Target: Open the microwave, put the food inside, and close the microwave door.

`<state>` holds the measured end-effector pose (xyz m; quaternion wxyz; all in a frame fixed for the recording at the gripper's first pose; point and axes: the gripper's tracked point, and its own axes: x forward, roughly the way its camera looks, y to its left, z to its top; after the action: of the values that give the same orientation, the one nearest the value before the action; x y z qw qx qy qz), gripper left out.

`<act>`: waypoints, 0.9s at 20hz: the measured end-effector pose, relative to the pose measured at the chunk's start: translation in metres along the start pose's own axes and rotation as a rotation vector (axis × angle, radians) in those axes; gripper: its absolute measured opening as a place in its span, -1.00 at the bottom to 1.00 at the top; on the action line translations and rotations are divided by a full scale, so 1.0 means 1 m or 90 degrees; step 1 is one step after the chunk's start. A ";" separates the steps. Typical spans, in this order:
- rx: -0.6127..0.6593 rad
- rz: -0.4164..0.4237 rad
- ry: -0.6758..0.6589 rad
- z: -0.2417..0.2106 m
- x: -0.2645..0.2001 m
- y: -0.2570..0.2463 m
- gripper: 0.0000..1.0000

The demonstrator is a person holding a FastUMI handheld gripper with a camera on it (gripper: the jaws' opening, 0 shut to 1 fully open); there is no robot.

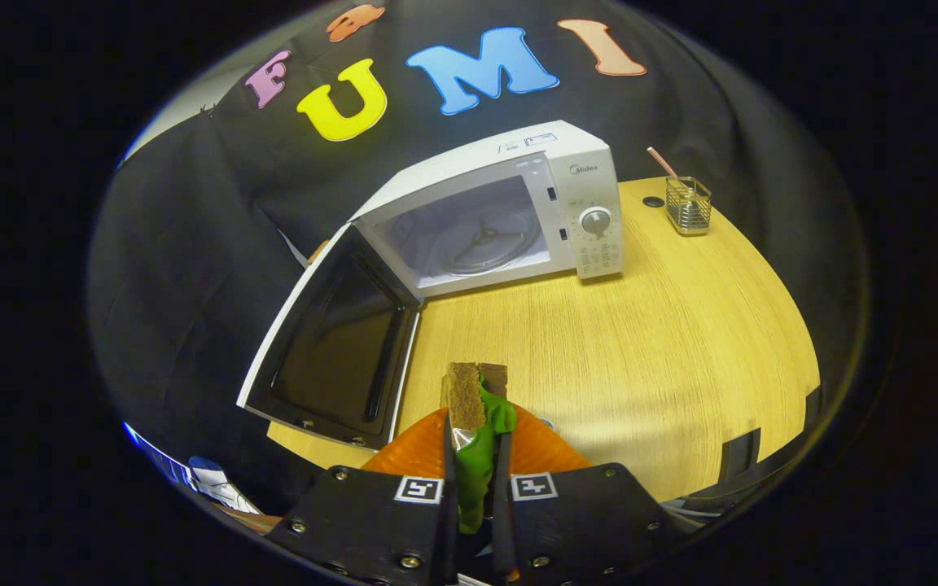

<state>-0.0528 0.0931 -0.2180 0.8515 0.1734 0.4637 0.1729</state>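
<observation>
A white microwave (518,203) stands at the back of the wooden table (640,342). Its door (339,342) hangs wide open to the left, and the glass turntable (489,240) shows inside the lit cavity. My gripper (475,464) is shut on the food, a toy sandwich (473,399) with brown bread slices and a green lettuce leaf, held upright between the fingers. Just under the sandwich lies an orange plate (546,456). The microwave is well beyond the fingertips, up and slightly left.
A small wire holder (688,206) with a striped straw stands on the table right of the microwave. A round hole (653,201) in the tabletop lies beside it. The open door reaches out over the table's left edge.
</observation>
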 end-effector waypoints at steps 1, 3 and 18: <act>-0.001 0.001 -0.005 0.005 0.003 0.005 -0.68; 0.004 0.007 -0.017 0.015 0.010 0.016 -0.68; 0.110 0.027 -0.134 0.080 0.084 0.058 -0.68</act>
<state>0.0504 0.1714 -0.2122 0.8734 0.2734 0.3810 0.1312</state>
